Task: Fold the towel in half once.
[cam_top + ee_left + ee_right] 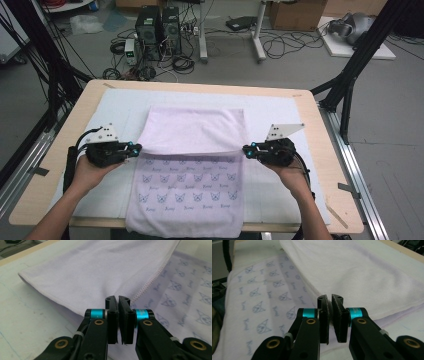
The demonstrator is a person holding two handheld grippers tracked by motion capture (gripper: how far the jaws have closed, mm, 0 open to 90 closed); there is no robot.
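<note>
Surface (pixel 55 192) first: pale wood, rounded corners, laid with a white mat (pixel 280 190) that shows faint blue lines in my left gripper view. Grey floor beyond the far edge, littered with black cables (pixel 280 45); two dark computer towers (pixel 157 25) stand there, a cardboard box (pixel 297 14) further right. Black frame struts (pixel 357 55) rise at both sides.

Towel (pixel 192 131) lies in the middle of the mat, pale lilac, soft short nap. Far half is folded back toward me, plain side up. Near half lies flat, printed with rows of small blue cat faces and script, and reaches the near edge of the surface. Folded-over edge has a stitched hem, clear in the left gripper view, and runs straight across between my two hands.

Left claw (pixel 136 147): black jaws with teal collars, pressed nearly together, pinching the left corner of the folded-over layer; cloth runs right up to the tips in the left gripper view (pixel 118 300). Right claw (pixel 247 149): same build, jaws close with a thin gap, cloth bunched between them at the right corner (pixel 330 298). Both sit level at the hem line, well apart, grey three-cornered plates on top.
</note>
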